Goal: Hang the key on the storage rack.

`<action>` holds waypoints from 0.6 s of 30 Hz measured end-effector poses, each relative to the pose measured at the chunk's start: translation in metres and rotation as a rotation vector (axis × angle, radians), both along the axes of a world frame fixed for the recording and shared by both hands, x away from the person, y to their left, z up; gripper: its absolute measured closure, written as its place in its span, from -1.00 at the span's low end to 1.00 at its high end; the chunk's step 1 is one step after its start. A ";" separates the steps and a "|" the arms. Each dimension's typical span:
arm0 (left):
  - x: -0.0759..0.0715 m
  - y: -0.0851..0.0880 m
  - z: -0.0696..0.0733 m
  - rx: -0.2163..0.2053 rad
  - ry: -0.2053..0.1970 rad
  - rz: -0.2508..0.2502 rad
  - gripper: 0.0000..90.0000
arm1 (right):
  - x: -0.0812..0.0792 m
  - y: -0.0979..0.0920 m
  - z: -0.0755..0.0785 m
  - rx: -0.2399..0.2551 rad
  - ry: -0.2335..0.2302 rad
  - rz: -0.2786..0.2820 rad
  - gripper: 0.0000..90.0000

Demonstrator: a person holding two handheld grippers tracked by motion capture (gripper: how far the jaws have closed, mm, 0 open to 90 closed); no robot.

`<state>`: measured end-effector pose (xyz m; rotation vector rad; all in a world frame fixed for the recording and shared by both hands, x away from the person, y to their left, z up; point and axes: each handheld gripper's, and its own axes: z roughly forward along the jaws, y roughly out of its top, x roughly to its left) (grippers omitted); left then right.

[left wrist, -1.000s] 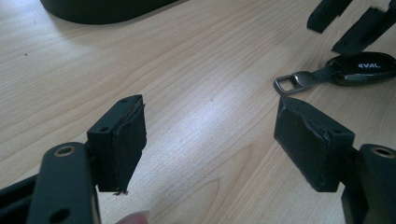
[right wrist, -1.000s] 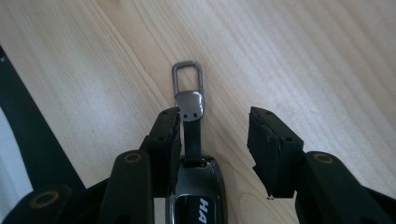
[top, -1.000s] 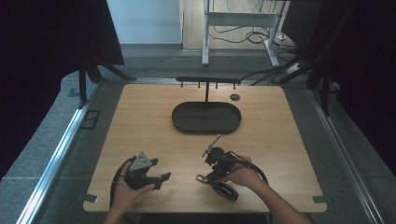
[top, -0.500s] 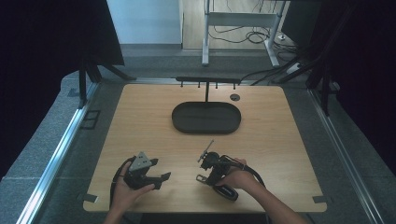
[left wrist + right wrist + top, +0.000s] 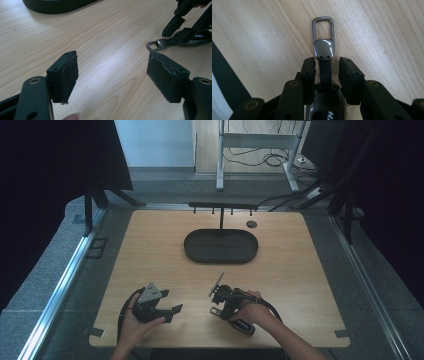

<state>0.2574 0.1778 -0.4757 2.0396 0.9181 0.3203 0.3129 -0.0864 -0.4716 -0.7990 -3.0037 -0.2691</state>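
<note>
**Ana:** Between the right gripper (image 5: 327, 68)'s two black pads (image 5: 309, 72) lies the black strap of a key fob with a dark glossy body, a polished metal cap and a grey metal carabiner clip (image 5: 323, 37). Its jaws have just been closing, yet I see a sliver of gap on each side of the strap, so I'd call it not yet pinched.

**Ben:** So the pick-up hasn't really begun?

**Ana:** That's my reading. The approach and lining-up look done; the squeeze, the lift and whatever comes after are left. The fob lies flat on the light wooden table (image 5: 310, 270).

**Ben:** Where does it sit against the fingers exactly?

**Ana:** Its strap runs straight down the middle of the jaws. The shiny cap is just past the fingertips, the clip loop farther out, and the dark body sits back underneath the gripper.

**Ben:** And the other hand?

**Ana:** The left gripper (image 5: 112, 77) rests near the table's near edge with its jaws spread wide and nothing between them. From its own view the fob's clip (image 5: 156, 45) is off to the right, near but well clear of its pads.

**Ben:** Anything farther out?

**Ana:** A black oval tray (image 5: 196, 251) sits mid-table, well apart from both grippers, with a thin black rack (image 5: 222, 206) behind it. Maybe the fob goes there; I can't tell.
</note>
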 end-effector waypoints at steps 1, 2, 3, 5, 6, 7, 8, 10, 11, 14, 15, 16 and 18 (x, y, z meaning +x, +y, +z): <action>0.000 0.001 0.000 0.000 0.000 0.002 -0.43 | 0.000 0.000 -0.001 -0.006 0.000 0.002 0.49; 0.000 0.001 0.000 0.000 0.000 0.002 -0.43 | 0.000 0.001 -0.001 -0.012 -0.002 0.005 0.49; 0.000 0.001 0.000 0.000 0.000 0.002 -0.43 | 0.000 0.001 -0.001 -0.012 -0.002 0.005 0.49; 0.000 0.001 0.000 -0.001 -0.001 0.003 -0.43 | -0.001 0.002 -0.002 -0.029 -0.003 0.009 0.51; 0.000 0.001 0.000 -0.001 -0.001 0.003 -0.43 | -0.001 0.002 -0.003 -0.032 -0.005 0.011 0.52; 0.000 0.001 0.000 -0.001 0.000 0.003 -0.43 | -0.001 0.003 -0.004 -0.037 -0.006 0.014 0.52; 0.000 0.001 0.000 -0.001 0.002 0.003 -0.43 | -0.002 0.003 -0.005 -0.042 -0.009 0.013 0.55; 0.001 0.002 -0.001 0.000 0.003 0.006 -0.43 | -0.002 0.004 -0.006 -0.054 -0.018 0.018 0.58; 0.001 0.002 -0.001 -0.001 0.003 0.006 -0.43 | -0.003 0.005 -0.006 -0.053 -0.019 0.016 0.58; 0.001 0.002 -0.001 0.000 0.003 0.006 -0.43 | -0.003 0.005 -0.006 -0.058 -0.022 0.018 0.63; 0.001 0.002 -0.001 0.000 0.002 0.006 -0.43 | -0.003 0.005 -0.006 -0.058 -0.021 0.018 0.66; 0.001 0.002 -0.001 0.000 0.002 0.006 -0.43 | -0.003 0.005 -0.006 -0.057 -0.020 0.018 0.69; 0.000 0.001 0.000 0.000 0.001 0.005 -0.43 | -0.003 0.005 -0.006 -0.058 -0.021 0.017 0.71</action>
